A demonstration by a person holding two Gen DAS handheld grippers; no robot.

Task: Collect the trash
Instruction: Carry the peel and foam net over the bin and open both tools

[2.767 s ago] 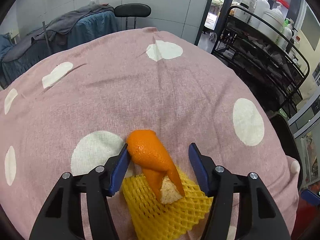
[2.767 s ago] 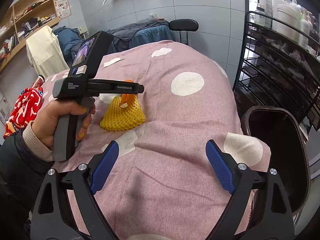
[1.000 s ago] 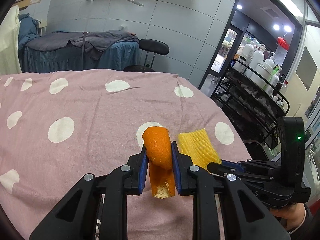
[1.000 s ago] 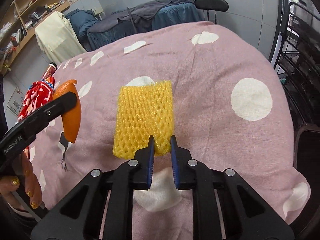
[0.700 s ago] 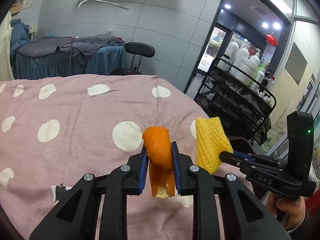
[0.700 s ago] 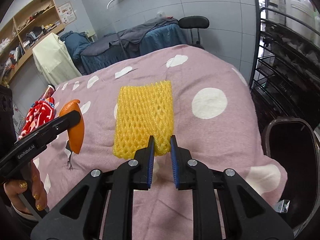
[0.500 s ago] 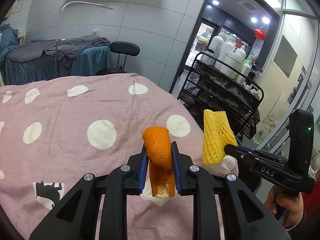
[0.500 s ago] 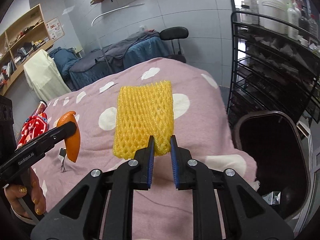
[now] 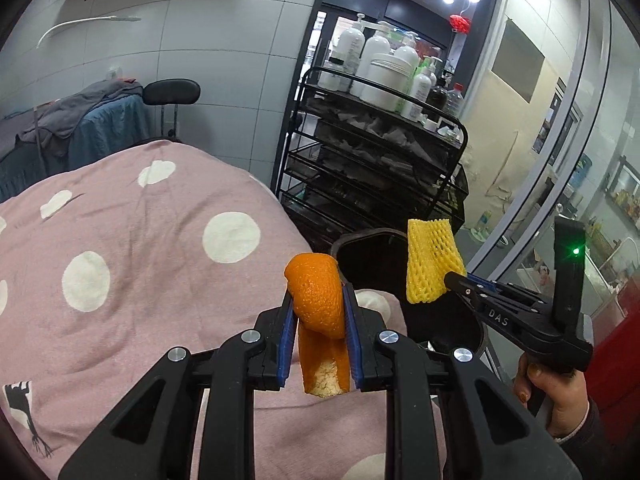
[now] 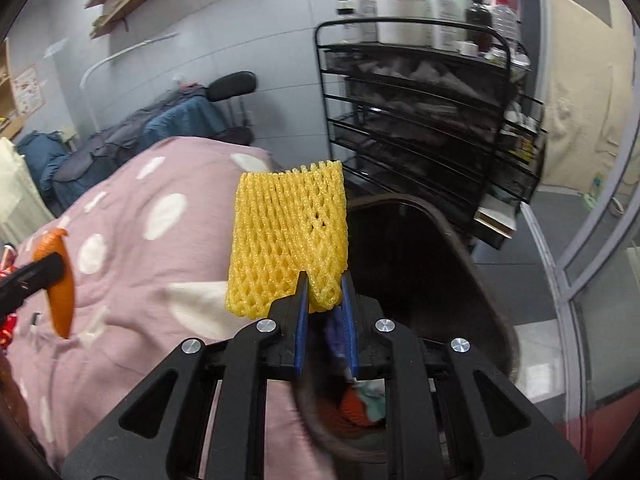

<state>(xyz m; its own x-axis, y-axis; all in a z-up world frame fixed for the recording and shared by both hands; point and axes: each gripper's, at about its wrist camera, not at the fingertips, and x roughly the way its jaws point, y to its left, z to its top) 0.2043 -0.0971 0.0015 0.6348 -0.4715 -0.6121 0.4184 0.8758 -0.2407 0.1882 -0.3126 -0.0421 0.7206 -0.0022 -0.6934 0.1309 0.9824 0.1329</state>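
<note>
My left gripper (image 9: 318, 312) is shut on an orange peel (image 9: 316, 292) and holds it in the air above the right edge of the pink spotted bed (image 9: 140, 248). My right gripper (image 10: 324, 292) is shut on a yellow foam fruit net (image 10: 286, 232) and holds it over the near rim of a dark trash bin (image 10: 452, 240). The net (image 9: 430, 266) and the bin (image 9: 370, 258) also show in the left wrist view, right of the peel. The peel (image 10: 60, 280) shows at the left of the right wrist view.
A black wire rack (image 9: 384, 160) with white bottles stands behind the bin. Some trash (image 10: 360, 404) lies in the bin's bottom. A black stool (image 9: 172, 94) and a blue-covered bed (image 9: 60, 136) stand behind the pink bed. Glass doors (image 9: 568, 128) are at the right.
Both grippers closed on their items and lifted them off the bed. They swung right; the net is now over the bin and the peel is near the bed's right edge.
</note>
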